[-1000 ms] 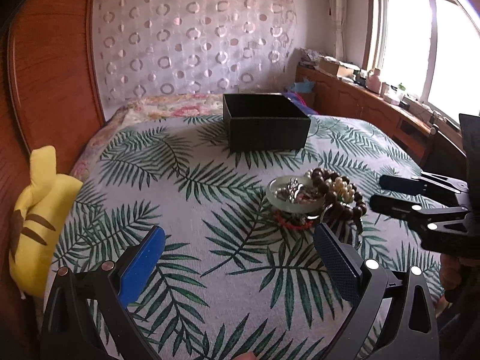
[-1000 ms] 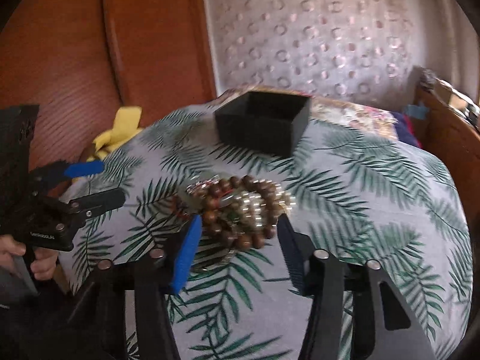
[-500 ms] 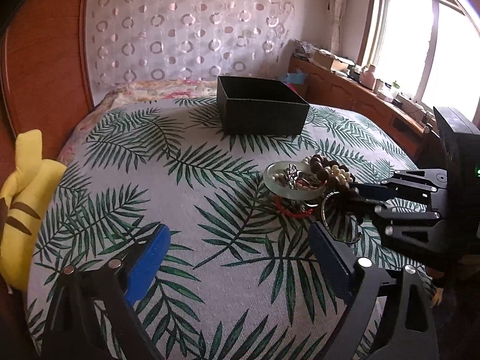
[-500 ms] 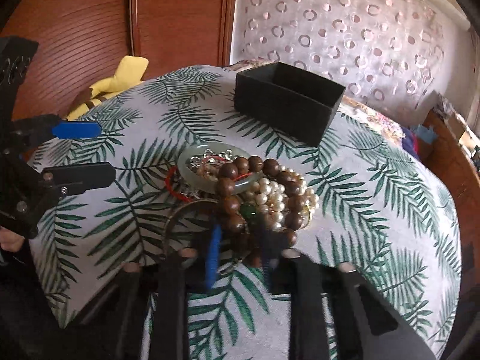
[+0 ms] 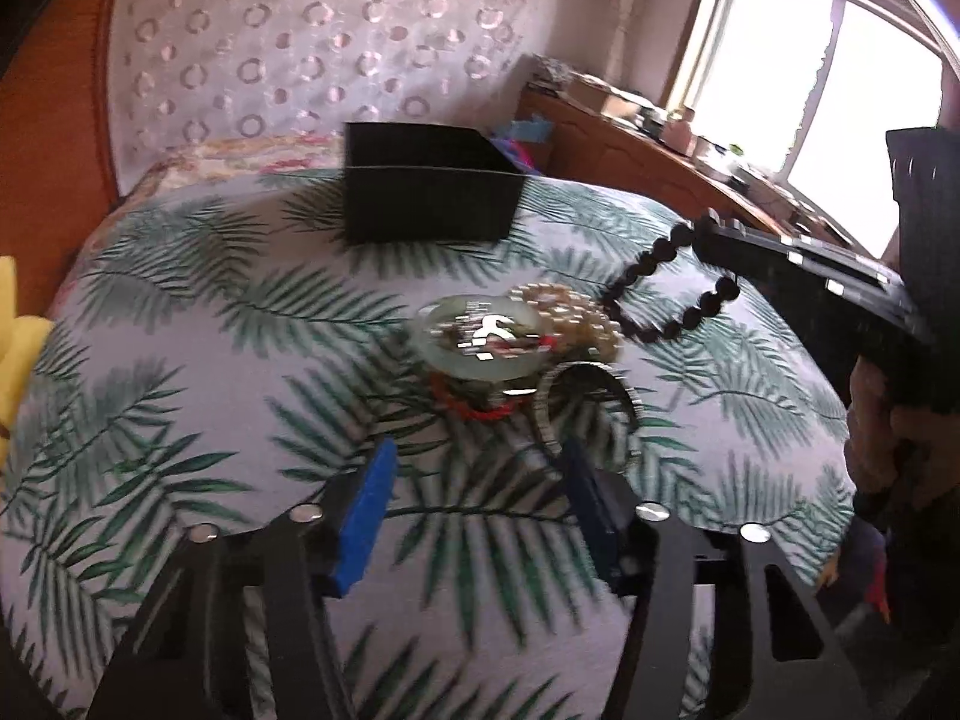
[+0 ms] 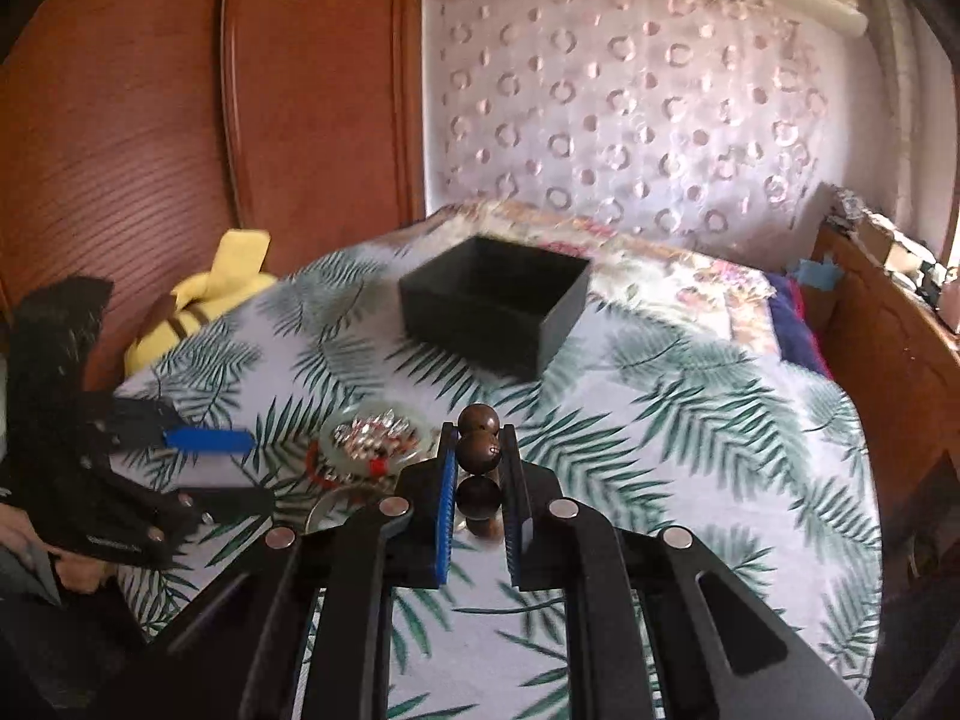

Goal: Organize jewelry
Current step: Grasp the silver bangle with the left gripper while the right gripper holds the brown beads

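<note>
While the left gripper is held near the dish, its jaws have just been closing, with nothing clamped between them; the bangle lies just beside one pad. Beyond the dish stands the box. From the right wrist, the right gripper is seen clamped on the beads, raised just beside the dish.
</note>
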Demonstrator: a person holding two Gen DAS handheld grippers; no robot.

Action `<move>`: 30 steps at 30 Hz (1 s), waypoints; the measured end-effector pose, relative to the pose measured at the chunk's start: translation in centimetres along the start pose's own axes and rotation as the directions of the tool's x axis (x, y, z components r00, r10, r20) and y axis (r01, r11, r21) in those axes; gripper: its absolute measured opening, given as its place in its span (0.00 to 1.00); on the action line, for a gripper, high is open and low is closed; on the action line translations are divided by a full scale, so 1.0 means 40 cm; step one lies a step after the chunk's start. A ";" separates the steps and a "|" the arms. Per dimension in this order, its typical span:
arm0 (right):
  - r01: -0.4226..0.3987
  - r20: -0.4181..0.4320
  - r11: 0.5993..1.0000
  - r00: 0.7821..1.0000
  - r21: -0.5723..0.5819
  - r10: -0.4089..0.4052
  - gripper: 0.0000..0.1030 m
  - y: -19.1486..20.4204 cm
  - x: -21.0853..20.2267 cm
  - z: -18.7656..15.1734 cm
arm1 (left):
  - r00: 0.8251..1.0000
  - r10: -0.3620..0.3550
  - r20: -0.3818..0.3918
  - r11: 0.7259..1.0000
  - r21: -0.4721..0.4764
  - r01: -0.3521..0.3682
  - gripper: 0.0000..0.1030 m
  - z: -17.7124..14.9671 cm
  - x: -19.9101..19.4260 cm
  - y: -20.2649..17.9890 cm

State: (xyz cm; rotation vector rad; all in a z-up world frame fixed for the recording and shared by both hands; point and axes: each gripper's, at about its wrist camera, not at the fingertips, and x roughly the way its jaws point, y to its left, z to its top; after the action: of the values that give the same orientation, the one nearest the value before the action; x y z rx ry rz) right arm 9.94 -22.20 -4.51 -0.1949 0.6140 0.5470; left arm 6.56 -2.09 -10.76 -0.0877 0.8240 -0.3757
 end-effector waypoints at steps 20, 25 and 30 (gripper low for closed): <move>0.043 0.011 0.998 0.999 0.051 -0.043 0.14 -0.052 -0.048 -0.032 | 0.996 0.024 -0.090 0.993 0.121 -0.013 0.05 0.028 0.108 -0.075; 0.042 0.011 0.998 0.999 0.057 -0.043 0.14 -0.054 -0.047 -0.034 | 0.998 0.000 -0.058 0.993 0.122 0.008 0.05 0.021 0.081 -0.078; 0.040 0.020 0.998 0.999 0.054 -0.041 0.14 -0.057 -0.047 -0.029 | 1.000 -0.013 0.003 0.993 0.114 0.013 0.05 0.047 0.035 -0.078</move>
State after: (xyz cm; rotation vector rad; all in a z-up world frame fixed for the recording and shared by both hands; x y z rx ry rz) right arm 9.30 -25.29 -4.28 -0.1504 0.6028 0.4920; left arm 7.86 -5.61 -9.77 0.0124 0.7971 -0.4341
